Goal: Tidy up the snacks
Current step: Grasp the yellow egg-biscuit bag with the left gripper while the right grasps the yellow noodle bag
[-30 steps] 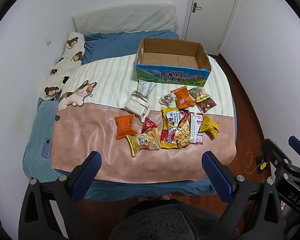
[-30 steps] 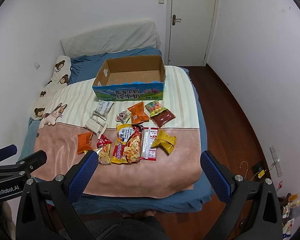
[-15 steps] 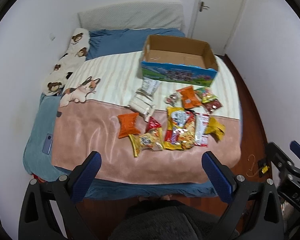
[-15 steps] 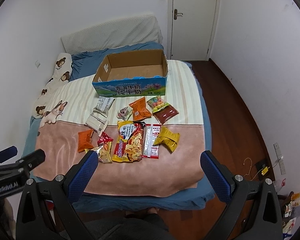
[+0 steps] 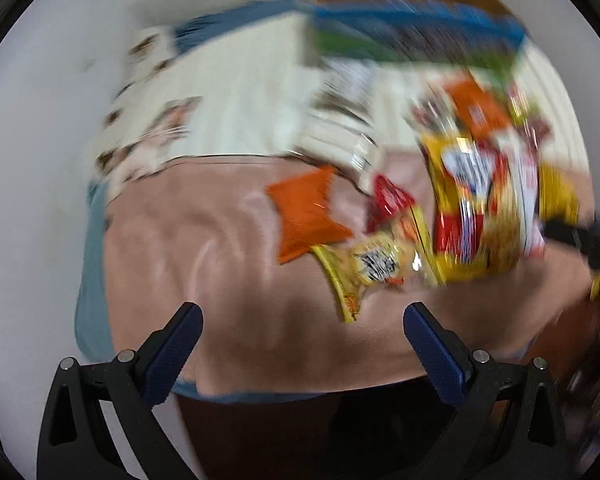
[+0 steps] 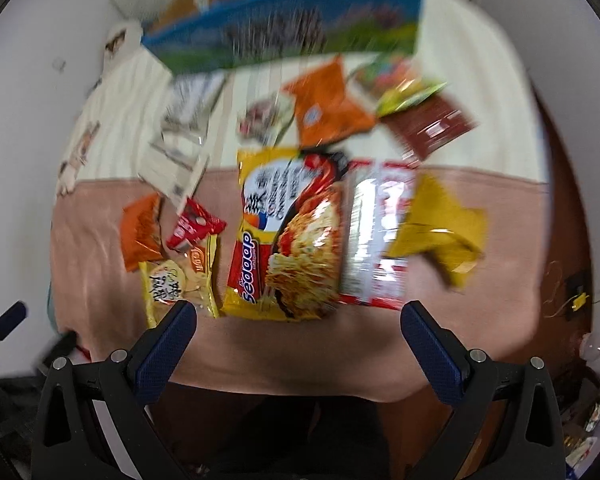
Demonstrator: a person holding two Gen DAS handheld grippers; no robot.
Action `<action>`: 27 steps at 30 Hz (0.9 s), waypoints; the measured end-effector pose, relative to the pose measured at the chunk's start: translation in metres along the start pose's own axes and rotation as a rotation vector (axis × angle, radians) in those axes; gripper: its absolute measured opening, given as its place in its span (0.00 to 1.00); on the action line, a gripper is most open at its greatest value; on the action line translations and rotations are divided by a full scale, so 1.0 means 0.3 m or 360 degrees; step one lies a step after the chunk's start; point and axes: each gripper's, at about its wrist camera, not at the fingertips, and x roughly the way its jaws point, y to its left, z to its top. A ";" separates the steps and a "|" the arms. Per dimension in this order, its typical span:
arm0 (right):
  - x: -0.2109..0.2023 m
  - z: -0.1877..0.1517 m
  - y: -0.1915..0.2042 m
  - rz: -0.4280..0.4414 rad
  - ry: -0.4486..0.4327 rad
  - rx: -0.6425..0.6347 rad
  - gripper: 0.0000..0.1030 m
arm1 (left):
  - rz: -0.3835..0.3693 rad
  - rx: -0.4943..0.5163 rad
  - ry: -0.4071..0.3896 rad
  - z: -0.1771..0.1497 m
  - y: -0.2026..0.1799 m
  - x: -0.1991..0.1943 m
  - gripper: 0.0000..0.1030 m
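hovering over the bed point(image 6: 100, 280), i see the empty cardboard box point(image 6: 284, 36) at its far side, snacks strewn before it: noodle pack point(image 6: 288, 236) in the middle, orange bag point(image 5: 306, 214) left. my left gripper point(image 5: 302, 338) and right gripper point(image 6: 298, 336) gape wide, holding nothing.
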 end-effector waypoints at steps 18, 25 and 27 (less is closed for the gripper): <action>0.163 0.021 -0.112 0.0036 0.0140 0.0221 0.98 | -0.0324 0.0784 0.0186 0.100 -0.204 0.379 0.61; 0.258 0.087 0.000 -0.0032 0.0137 0.0281 0.98 | -0.0544 -0.0033 0.0293 0.158 0.138 0.466 0.59; 0.311 0.116 0.041 -0.0077 0.0153 0.0266 0.98 | -0.0669 -0.0224 0.0365 0.156 0.223 0.511 0.59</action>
